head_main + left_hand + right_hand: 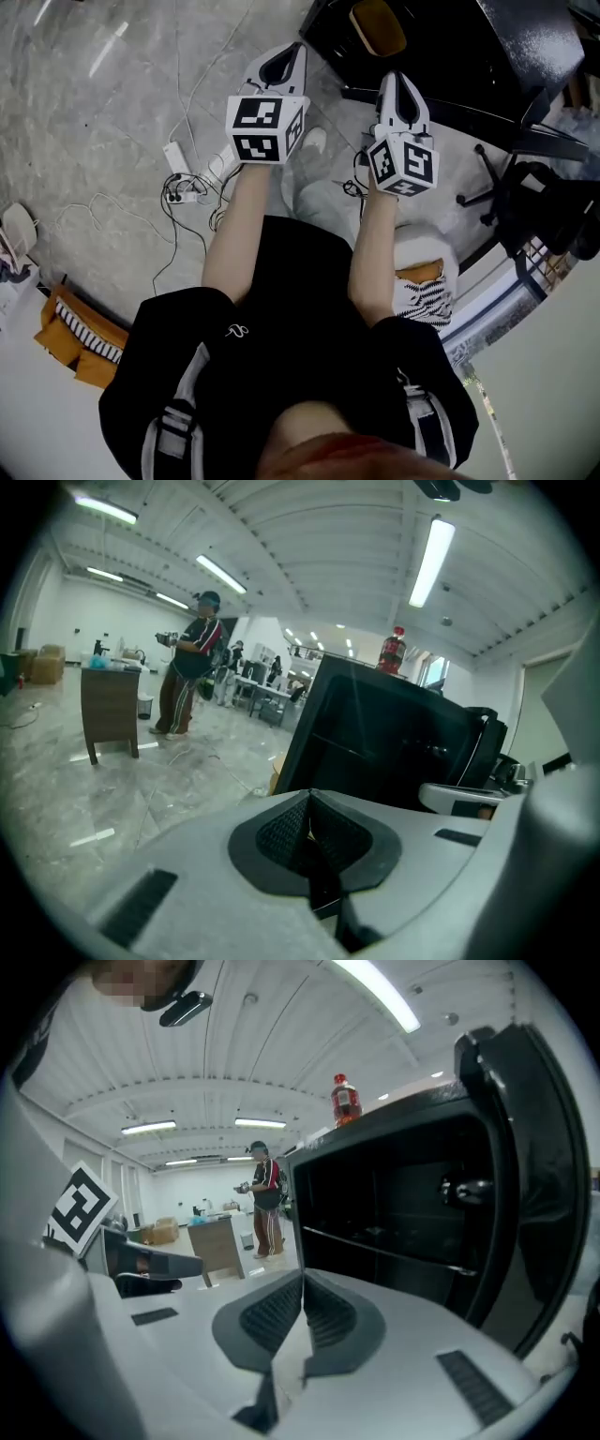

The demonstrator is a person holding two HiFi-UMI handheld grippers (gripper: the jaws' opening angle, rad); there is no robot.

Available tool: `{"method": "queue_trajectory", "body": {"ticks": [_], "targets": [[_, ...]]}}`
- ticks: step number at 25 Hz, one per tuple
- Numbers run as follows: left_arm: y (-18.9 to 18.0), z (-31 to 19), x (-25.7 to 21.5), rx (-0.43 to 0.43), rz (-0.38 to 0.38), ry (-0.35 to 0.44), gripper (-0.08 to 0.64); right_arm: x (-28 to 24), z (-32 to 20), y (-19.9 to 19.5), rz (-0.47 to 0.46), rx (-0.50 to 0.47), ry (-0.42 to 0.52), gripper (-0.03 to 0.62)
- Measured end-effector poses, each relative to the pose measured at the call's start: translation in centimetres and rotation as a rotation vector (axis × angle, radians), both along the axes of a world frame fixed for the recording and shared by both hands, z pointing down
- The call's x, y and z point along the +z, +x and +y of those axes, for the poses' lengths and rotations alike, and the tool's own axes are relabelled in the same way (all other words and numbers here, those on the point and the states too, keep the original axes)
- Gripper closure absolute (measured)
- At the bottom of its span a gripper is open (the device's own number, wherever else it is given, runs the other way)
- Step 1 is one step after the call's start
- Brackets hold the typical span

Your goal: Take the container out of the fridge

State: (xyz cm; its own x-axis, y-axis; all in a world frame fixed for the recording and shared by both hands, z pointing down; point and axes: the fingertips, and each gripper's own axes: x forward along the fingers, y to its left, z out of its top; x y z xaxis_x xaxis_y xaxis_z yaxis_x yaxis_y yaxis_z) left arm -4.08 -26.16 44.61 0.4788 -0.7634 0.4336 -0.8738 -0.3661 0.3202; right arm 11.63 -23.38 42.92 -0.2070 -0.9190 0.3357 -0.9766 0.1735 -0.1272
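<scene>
Facing a black fridge (450,56) on a grey marble floor (94,112), two sets of tongs are held out side by side at arm's length. The left tongs (286,61) and the right tongs (399,84) are both pointed toward the fridge, well short of it, each topped by its marker cube.

In the left gripper view, the left tongs (309,801) are seen clenched, the ribbed pads pressed together with nothing between them. In the right gripper view, the right tongs (302,1286) are likewise clamped together and empty.

From the head view, a yellow container (378,26) is seen in the dark opening of the fridge, untouched by either tool. The fridge door (534,1176) is shown swung wide at the right of the right gripper view, with dark shelves exposed inside. A red bottle (346,1099) is seen standing upright on top of the fridge.

White cables and a power strip (178,159) are spread over the floor to the left, and a black office chair (525,187) is parked to the right. A person in dark clothes (187,672) is pictured standing in the background beside a wooden tabletop (110,705).
</scene>
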Motion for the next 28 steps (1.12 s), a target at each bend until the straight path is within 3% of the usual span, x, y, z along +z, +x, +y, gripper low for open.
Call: {"method": "queue_trajectory", "body": {"ticks": [4, 10, 13, 17, 19, 28], "targets": [[0.5, 0.2, 3.1, -0.027, 0.016, -0.059, 0.552, 4.3, -1.3, -0.9, 0.076, -0.098, -0.075, 0.58], [-0.1, 0.6, 7.6, -0.087, 0.017, -0.145, 0.552, 11.1, -4.5, 0.0, 0.268, -0.176, -0.198, 0.578], [0.1, 1.1, 7.6, -0.07, -0.028, -0.123, 0.552, 14.0, -6.4, 0.4, 0.35, -0.224, -0.245, 0.578], [0.7, 2.1, 8.1, -0.062, -0.011, -0.146, 0.552, 17.8, -8.3, 0.7, 0.44, -0.285, -0.331, 0.574], [0.5, 2.3, 8.5, -0.068, -0.011, -0.159, 0.552, 19.4, -9.2, 0.5, 0.487, -0.32, -0.371, 0.521], [-3.3, 2.3, 9.9, -0.134, -0.033, -0.192, 0.552, 25.4, -12.1, 0.5, 0.627, -0.426, -0.49, 0.506]]}}
